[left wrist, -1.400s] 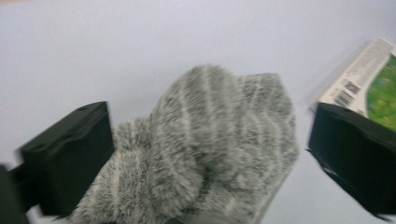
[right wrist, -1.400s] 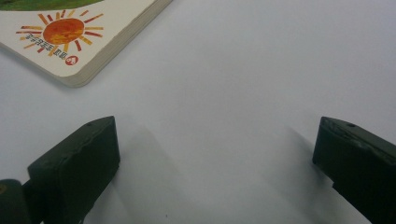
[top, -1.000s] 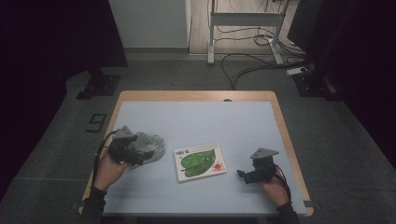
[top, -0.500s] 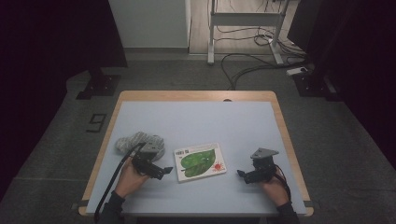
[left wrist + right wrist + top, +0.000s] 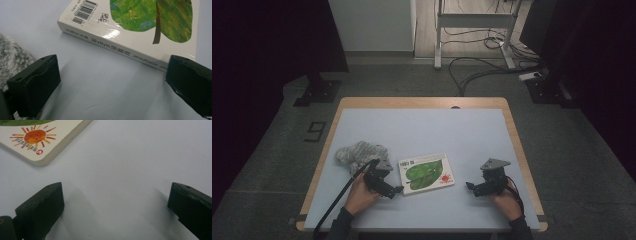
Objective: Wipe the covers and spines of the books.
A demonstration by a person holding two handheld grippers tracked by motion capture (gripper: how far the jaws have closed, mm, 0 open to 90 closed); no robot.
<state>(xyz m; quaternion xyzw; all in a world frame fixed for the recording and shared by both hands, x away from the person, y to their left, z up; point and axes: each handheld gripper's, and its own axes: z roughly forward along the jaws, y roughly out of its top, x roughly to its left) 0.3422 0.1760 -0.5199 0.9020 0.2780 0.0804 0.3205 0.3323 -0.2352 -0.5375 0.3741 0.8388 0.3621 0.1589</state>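
A person's left gripper (image 5: 398, 189) rests low on the pale blue table (image 5: 437, 130), its black fingers (image 5: 35, 85) spread wide and holding nothing, aimed at the spine of a white board book with a green leaf and an orange sun on its cover (image 5: 426, 172). The book lies flat near the table's front middle, just ahead of the left gripper's fingers; in the left gripper view one finger stands close to the spine's near corner, though contact cannot be told. A crumpled grey fuzzy cloth (image 5: 359, 153) sits just to the book's left, beside the left hand (image 5: 360, 196). The right gripper (image 5: 470, 187), fingers likewise wide apart and empty, rests on bare table to the book's right, near its sun-marked corner.
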